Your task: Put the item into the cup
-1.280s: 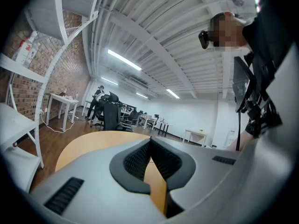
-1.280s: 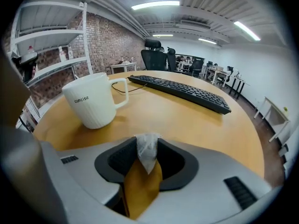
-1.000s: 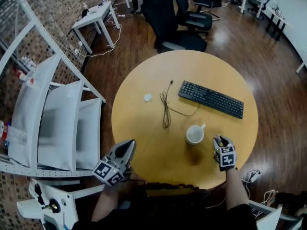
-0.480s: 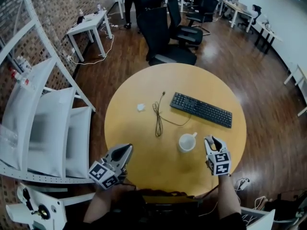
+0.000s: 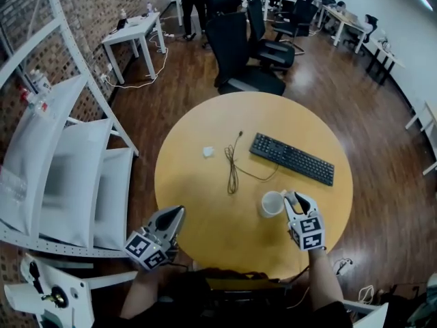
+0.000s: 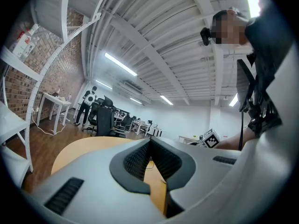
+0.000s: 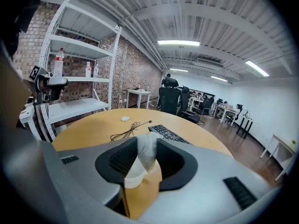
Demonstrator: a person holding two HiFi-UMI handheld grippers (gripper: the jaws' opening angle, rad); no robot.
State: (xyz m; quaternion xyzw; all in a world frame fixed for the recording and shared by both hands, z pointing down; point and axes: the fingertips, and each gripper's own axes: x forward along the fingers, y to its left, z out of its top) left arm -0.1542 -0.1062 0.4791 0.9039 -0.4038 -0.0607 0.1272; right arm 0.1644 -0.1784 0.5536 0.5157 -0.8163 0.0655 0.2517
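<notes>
Round wooden worktop (image 5: 205,203), seen from above.

Right hand-held gripper (image 5: 295,198) at near right of worktop, just right of white cup (image 5: 272,203). Jaws clamped on item (image 7: 148,149): a pale, crumpled, pouch-like piece pinched between the dark pads, upper end poking past the tips. Cannot tell what material. In right gripper view, cup rim (image 7: 133,174) right below the jaws and slightly left of them; item above that rim, not yet inside.

Left hand-held gripper (image 5: 172,217) at near left edge of worktop, well apart from cup. Jaws closed together at the tips, nothing between them, as in left gripper view (image 6: 150,146).

Elsewhere on worktop:
- black keyboard (image 5: 292,158), far right of cup, set at a slant
- thin dark cable (image 5: 232,166), looped, left of keyboard, one strand running to it
- small white scrap (image 5: 208,152), left of cable

Off worktop: black office chair (image 5: 239,43) on far side; white shelf rack (image 5: 61,169) at left; small white table (image 5: 133,29) far left, by brick wall.
</notes>
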